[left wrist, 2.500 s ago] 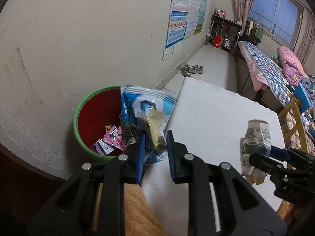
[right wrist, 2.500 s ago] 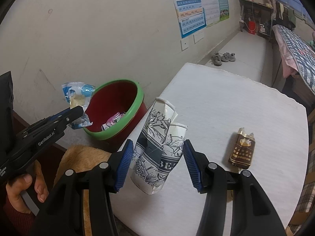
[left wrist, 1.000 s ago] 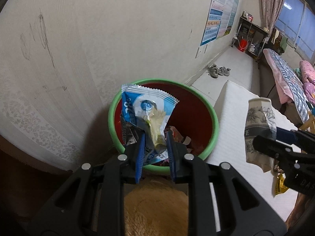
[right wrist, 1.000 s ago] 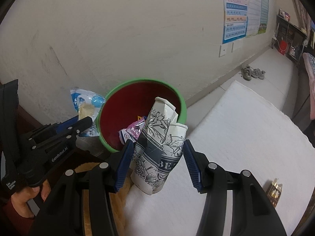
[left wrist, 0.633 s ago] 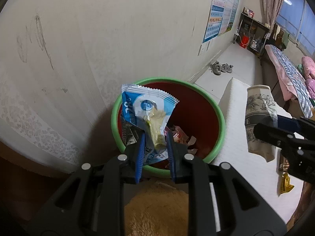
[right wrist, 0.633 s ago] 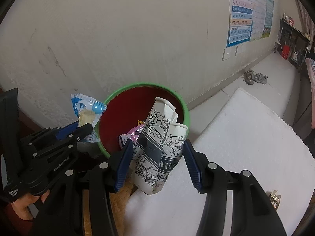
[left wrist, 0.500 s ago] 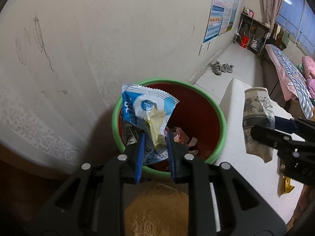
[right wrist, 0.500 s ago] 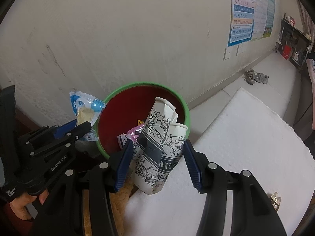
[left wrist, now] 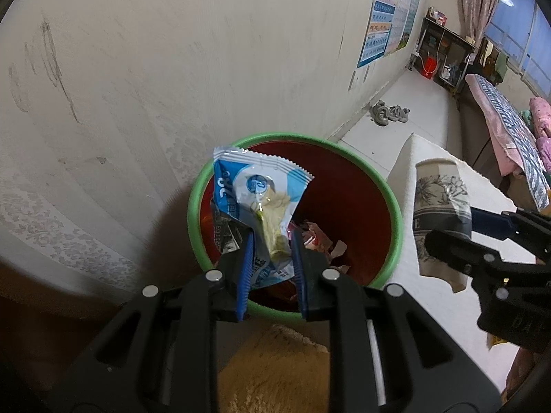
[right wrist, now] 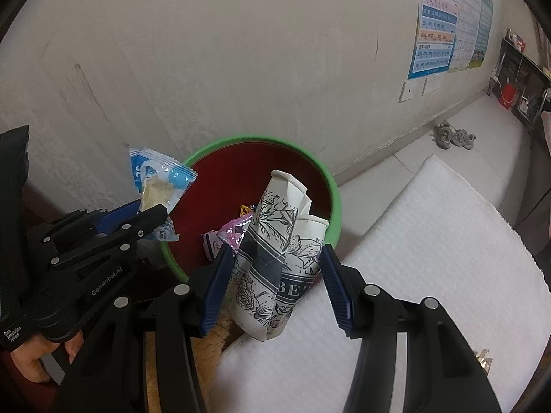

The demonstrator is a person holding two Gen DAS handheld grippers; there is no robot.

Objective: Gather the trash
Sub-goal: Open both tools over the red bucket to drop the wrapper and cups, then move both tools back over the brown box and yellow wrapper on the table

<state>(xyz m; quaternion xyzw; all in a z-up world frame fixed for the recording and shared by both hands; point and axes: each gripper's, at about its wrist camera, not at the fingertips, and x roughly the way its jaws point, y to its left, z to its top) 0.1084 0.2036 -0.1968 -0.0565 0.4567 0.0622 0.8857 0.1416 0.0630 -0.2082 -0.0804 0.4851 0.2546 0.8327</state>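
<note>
Red bin seemingly below jaw-pinched wrapper

You are pinching a glossy, crinkled plastic wrapper in your left gripper, and your right gripper is squeezing a matt, creased paper cup. Ahead, the smooth plastic bin is catching a dull sheen.

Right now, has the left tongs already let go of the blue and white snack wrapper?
No, the left tongs are shut on the blue and white snack wrapper, held above the red bin with the green rim.
</note>
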